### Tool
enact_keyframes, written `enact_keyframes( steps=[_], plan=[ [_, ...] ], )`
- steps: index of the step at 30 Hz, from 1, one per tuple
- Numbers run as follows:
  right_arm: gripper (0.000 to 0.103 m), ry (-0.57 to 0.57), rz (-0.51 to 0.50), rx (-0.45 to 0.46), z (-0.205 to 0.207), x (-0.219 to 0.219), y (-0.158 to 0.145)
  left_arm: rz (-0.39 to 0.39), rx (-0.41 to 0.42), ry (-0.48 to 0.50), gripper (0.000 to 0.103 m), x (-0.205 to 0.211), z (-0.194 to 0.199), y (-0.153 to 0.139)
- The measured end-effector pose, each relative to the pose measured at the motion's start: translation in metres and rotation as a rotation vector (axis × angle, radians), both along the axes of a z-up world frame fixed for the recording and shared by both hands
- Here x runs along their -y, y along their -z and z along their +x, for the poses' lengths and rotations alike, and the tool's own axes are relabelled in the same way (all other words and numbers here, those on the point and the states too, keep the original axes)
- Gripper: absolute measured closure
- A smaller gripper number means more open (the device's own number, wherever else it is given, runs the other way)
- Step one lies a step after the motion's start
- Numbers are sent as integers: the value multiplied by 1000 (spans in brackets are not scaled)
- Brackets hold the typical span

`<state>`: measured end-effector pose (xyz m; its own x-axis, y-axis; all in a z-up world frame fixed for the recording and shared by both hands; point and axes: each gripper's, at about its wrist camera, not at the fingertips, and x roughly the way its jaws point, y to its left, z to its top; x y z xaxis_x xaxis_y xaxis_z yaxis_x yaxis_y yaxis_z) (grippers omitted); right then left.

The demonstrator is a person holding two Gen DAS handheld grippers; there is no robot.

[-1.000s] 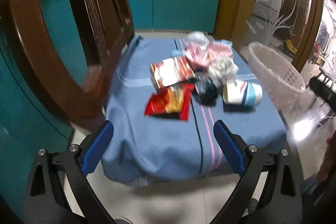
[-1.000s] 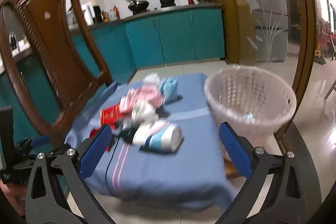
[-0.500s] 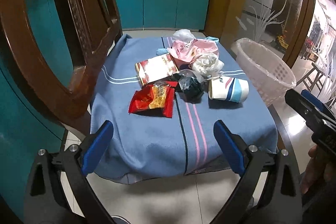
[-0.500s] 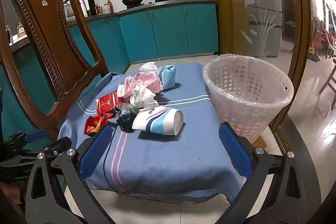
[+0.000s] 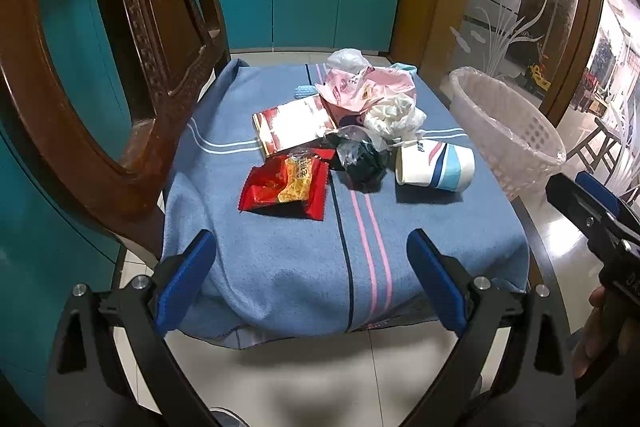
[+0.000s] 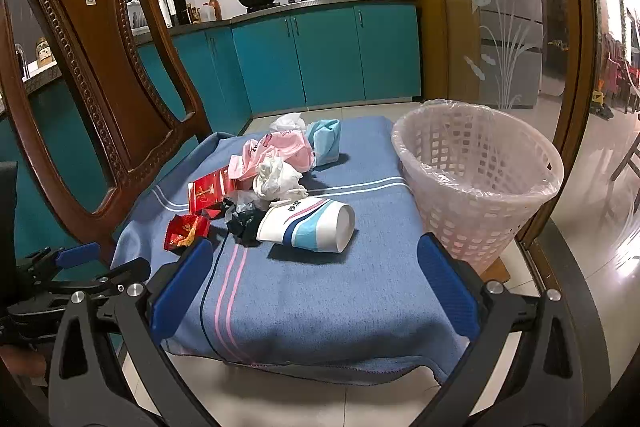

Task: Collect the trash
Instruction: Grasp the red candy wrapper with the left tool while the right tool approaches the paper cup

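- While both cameras look over the blue-clothed worktop (image 5: 280,267), only the right wrist view shows the light-blue packet (image 6: 326,141) whole, behind the pink bag (image 6: 280,151); from the left it is barely an edge.
- Left gripper (image 5: 312,275): jaws spread wide, holding nothing, short of the cloth's near edge. Right gripper (image 6: 310,279): likewise wide open and empty.
- Trash sits in one cluster mid-cloth — red snack wrapper (image 5: 286,189), red-and-white box (image 5: 290,127), black crumpled bag (image 5: 360,163), white wad (image 5: 394,117), and a paper cup (image 6: 308,225) on its side.
- White lined basket (image 6: 476,187) stands just right of the cloth.
- Writing: the cup carries a small logo, the pink bag dark characters, the box gold print — none of it legible, possibly Chinese.
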<state>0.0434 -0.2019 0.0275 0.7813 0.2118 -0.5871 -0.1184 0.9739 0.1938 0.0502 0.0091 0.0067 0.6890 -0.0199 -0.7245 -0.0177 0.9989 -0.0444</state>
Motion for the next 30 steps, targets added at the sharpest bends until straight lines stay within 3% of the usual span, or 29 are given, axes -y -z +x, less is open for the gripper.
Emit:
enact_keyframes(
  steps=[10,23,26,27,29,30],
  plan=[
    [3,-1,1,-8,0,-1,2,-3,-33,14,7,-4,13,7],
    [3,7,-36,-51,10,-15,19,92,-164,12,8,-11,102,57],
    [3,15,-39,-59,16,-18,24,54,-216,16,29,-17,114,69],
    [3,20,-39,-61,18,-19,24,45,-198,13,47,-18,113,67],
    [3,42,-36,-67,25,-20,28,25,-219,16,94,-18,110,63],
    [3,51,-35,-70,28,-20,30,-25,-212,12,94,-21,105,56]
  ],
)
